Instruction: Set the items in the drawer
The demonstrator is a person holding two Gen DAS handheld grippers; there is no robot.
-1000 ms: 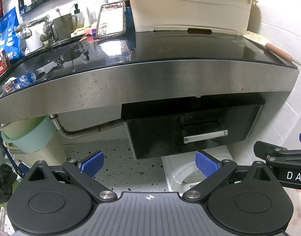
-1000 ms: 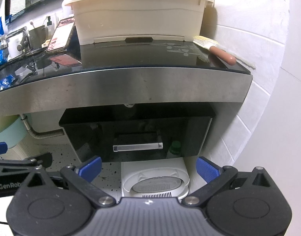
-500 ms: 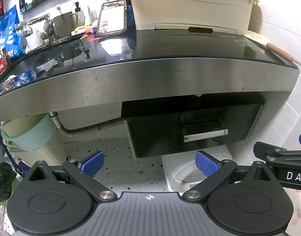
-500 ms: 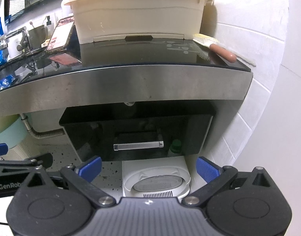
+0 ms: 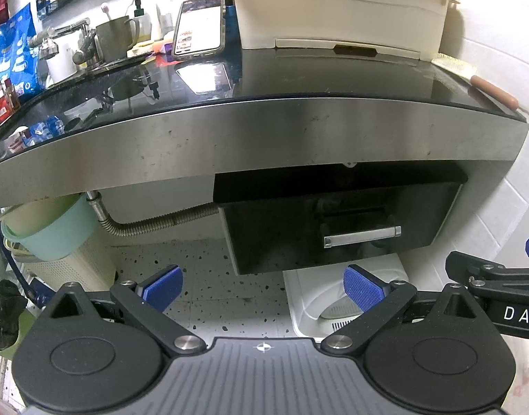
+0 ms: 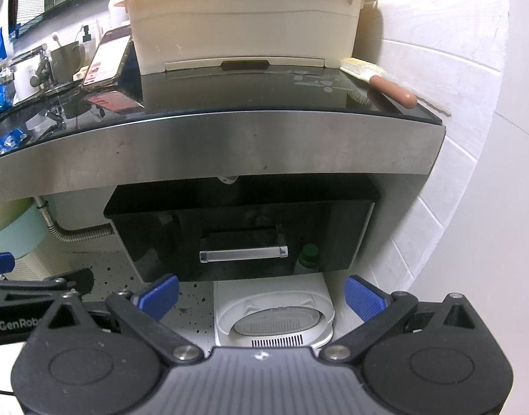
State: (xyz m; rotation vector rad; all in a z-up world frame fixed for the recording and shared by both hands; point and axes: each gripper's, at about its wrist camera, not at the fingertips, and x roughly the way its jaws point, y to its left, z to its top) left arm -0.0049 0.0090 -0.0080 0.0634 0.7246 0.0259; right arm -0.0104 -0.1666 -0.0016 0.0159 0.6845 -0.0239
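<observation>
Countertop (image 5: 299, 79) lower; drawer (image 6: 243, 238) beyond right tool (image 6: 261, 295).

Both views were shot low, angled up at the glossy black drawer with the silver bar handle (image 5: 362, 236) (image 6: 243, 253), fairly near. It was framed right of centre from the left wrist, centred from the right. The steel-edged black countertop (image 5: 264, 131) (image 6: 229, 138) was shared too.

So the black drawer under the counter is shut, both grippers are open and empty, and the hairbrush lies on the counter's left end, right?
Not quite: the hairbrush lies at the counter's right end, as the right wrist view shows. The rest holds.
</observation>
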